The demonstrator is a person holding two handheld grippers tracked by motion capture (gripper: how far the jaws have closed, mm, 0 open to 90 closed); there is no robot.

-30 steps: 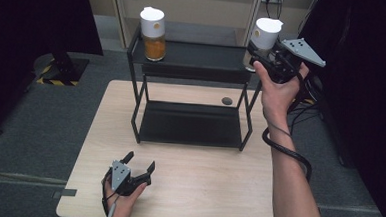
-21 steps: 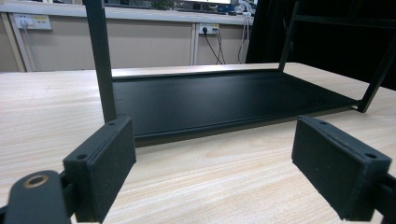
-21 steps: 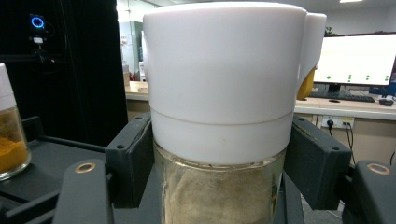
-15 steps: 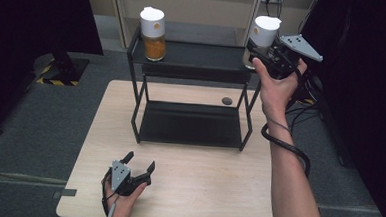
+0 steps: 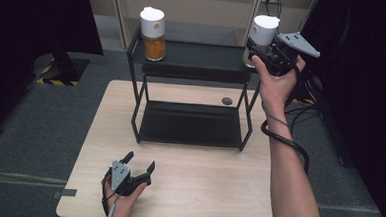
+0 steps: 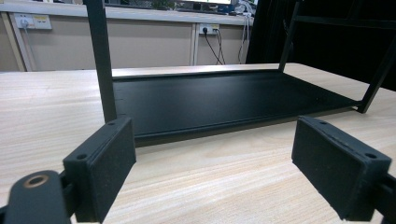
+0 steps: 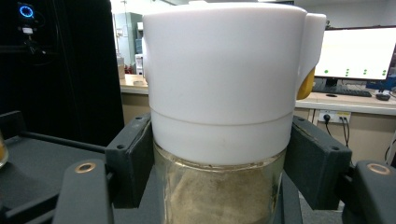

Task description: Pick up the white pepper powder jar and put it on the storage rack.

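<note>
A glass jar with a white lid (image 5: pixel 263 32) (image 7: pixel 219 93), holding pale brown powder, stands at the right end of the black rack's top shelf (image 5: pixel 198 56). My right gripper (image 5: pixel 261 54) (image 7: pixel 219 168) is shut on it, the pads pressing the glass just under the lid. A second white-lidded jar (image 5: pixel 153 34), with orange contents, stands at the shelf's left end. My left gripper (image 5: pixel 139 165) (image 6: pixel 212 172) rests low over the wooden table (image 5: pixel 104 134) near its front edge. Its jaws are open with nothing between them, pointing at the rack's bottom shelf (image 6: pixel 224 98).
The two-level black metal rack (image 5: pixel 190 123) stands on the table's far half, with thin uprights at its corners. A small dark round spot (image 5: pixel 227 101) marks the table behind the rack. A cable (image 5: pixel 287 141) loops round the right forearm. Grey carpet surrounds the table.
The right gripper has shifted slightly left and up with the powder jar. The left gripper has kept still.
</note>
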